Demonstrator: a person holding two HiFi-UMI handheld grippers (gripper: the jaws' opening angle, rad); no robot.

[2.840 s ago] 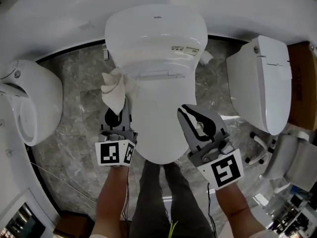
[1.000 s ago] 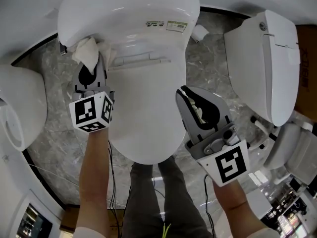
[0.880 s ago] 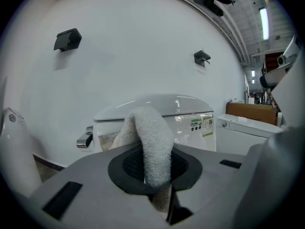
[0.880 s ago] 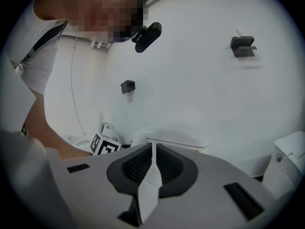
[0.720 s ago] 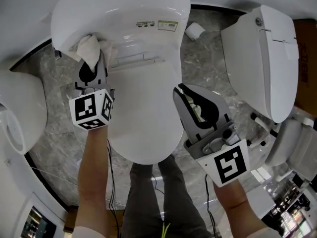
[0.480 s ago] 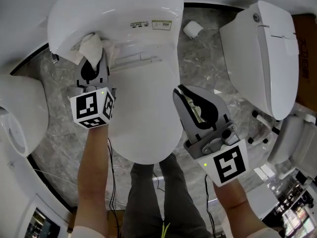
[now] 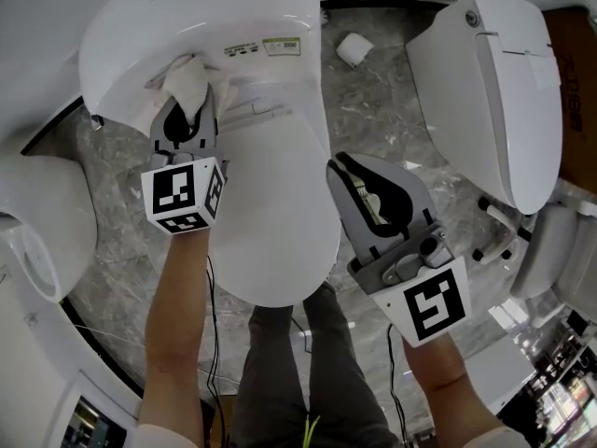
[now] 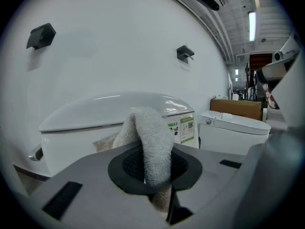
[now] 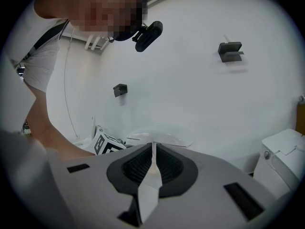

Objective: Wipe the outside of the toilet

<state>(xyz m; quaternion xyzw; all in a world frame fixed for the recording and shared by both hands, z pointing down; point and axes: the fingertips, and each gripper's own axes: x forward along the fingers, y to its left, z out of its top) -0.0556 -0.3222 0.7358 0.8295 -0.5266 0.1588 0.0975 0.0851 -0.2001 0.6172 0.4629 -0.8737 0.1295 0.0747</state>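
Wiping under way: my left gripper [image 7: 189, 119] presses a clamped cloth [image 7: 187, 77] against the toilet [image 7: 270, 222] at its back; my right gripper [image 7: 343, 166], closed and empty, hovers beside the toilet. Next, I'd judge, a sideways sweep.

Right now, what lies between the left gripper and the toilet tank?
Only the cloth, held by the left gripper; head and left gripper views show it.

A white roll [image 7: 354, 49] lies on the grey marble floor [image 7: 392, 110].
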